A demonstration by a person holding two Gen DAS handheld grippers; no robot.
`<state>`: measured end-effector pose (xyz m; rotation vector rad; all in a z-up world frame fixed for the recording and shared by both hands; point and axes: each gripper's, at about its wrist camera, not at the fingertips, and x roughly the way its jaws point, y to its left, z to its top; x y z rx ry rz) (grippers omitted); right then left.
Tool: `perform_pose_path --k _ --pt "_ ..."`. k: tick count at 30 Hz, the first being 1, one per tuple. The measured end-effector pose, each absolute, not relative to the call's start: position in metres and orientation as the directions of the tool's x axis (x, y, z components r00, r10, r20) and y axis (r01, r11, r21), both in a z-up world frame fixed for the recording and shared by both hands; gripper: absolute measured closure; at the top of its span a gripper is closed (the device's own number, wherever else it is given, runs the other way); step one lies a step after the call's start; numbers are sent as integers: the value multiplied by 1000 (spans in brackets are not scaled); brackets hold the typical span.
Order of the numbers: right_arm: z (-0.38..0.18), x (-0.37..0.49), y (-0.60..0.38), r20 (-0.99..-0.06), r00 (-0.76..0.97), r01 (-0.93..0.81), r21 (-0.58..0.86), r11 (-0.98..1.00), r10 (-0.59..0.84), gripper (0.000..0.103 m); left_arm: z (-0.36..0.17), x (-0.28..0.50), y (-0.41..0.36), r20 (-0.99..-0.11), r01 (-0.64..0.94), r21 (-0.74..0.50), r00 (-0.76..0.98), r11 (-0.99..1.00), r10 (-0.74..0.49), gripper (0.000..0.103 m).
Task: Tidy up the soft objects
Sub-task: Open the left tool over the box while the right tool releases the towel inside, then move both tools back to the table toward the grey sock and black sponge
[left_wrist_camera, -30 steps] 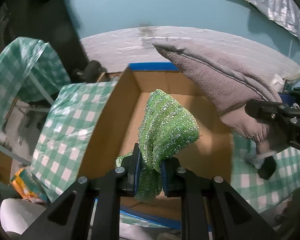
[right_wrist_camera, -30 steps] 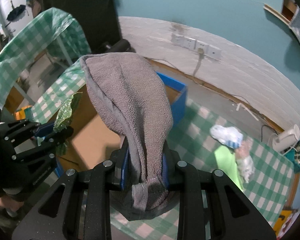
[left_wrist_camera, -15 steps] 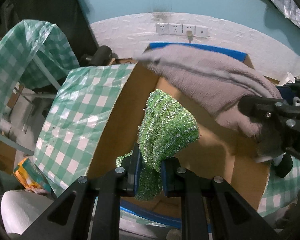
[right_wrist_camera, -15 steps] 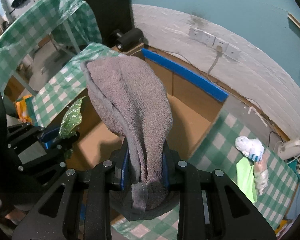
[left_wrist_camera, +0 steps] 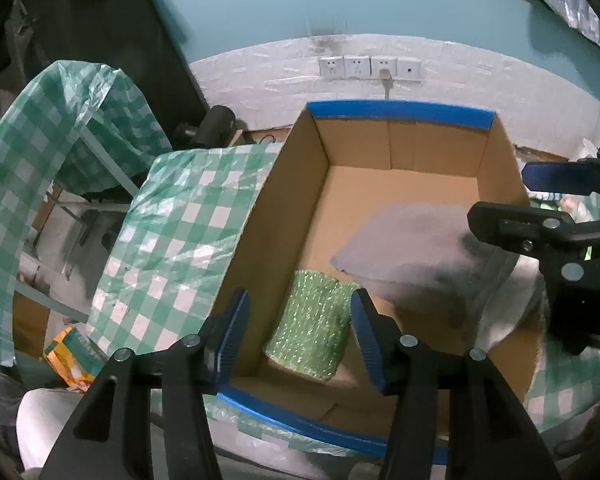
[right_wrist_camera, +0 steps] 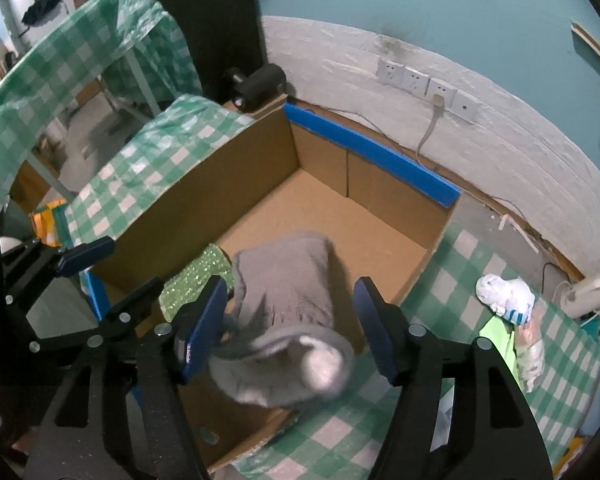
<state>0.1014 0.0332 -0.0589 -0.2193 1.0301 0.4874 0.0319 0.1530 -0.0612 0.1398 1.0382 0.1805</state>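
A cardboard box [left_wrist_camera: 268, 216] with blue-taped edges stands open on the checked table; it also shows in the right wrist view [right_wrist_camera: 196, 196]. A sparkly green cloth [left_wrist_camera: 314, 326] lies in its near left corner, below my open left gripper [left_wrist_camera: 300, 332]. A grey towel [right_wrist_camera: 288, 304] is blurred, falling between the fingers of my open right gripper [right_wrist_camera: 290, 320], partly over the box's near edge. The towel shows in the left wrist view [left_wrist_camera: 412, 248] too, beside the green cloth [right_wrist_camera: 196, 276]. My right gripper [left_wrist_camera: 548, 220] reaches in from the right.
A green-and-white checked cloth [left_wrist_camera: 172, 240] covers the table. More soft items lie at the right: a white and blue bundle [right_wrist_camera: 504, 292] and a light green cloth [right_wrist_camera: 500, 340]. Wall sockets [left_wrist_camera: 370, 68] are behind the box. A black object [right_wrist_camera: 260, 84] sits by the box's far corner.
Both grippers have opened. The green cloth has dropped from my left gripper into the box, and the grey towel has been let go by my right gripper and is falling.
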Motion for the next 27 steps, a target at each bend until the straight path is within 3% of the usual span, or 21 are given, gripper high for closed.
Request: perform_pose_path --k 24,27 --pt "-43 76 -58 -846 494 -358 12 934 200 34 -30 25 93 -800 44 156 591 987 100 43" --pt "-43 72 -75 -845 502 -332 6 943 183 34 -28 24 82 -800 77 125 598 989 55 37"
